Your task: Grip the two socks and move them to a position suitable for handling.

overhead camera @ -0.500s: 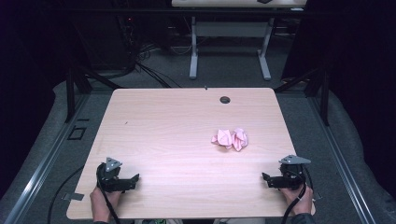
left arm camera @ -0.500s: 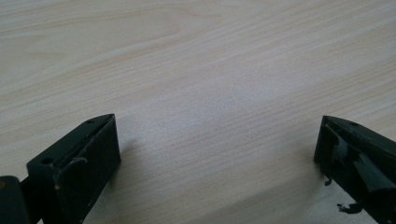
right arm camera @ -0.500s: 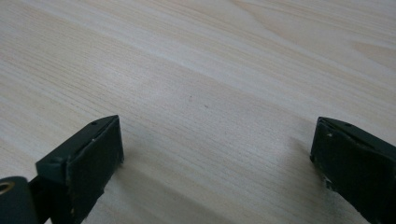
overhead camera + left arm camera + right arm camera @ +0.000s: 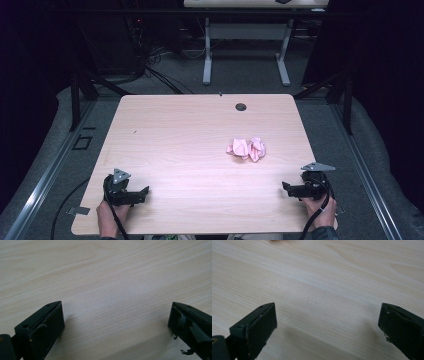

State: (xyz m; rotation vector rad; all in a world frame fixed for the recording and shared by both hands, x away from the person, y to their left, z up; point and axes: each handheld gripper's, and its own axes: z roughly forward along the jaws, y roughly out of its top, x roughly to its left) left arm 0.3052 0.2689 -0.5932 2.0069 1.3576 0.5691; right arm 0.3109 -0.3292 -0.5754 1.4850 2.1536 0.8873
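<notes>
Both tools sit low at the near edge of the wooden table (image 4: 175, 130), the left gripper (image 4: 142, 192) at the near-left corner and the right gripper (image 4: 287, 187) at the near-right, each with jaws spread wide and nothing between them. The crumpled pink cloth (image 4: 246, 148) lies right of centre, well apart from the left gripper and nearer the right one, untouched.

Left gripper (image 4: 142, 192) low at the near-left, held by the left hand (image 4: 109, 216), jaws pointing inward to the right, spread wide, nothing between them; right gripper (image 4: 286, 187) low at the near-right in the right hand (image 4: 320, 209), jaws pointing inward to the left, also spread wide and bare; the 2 grippers well apart.
</notes>
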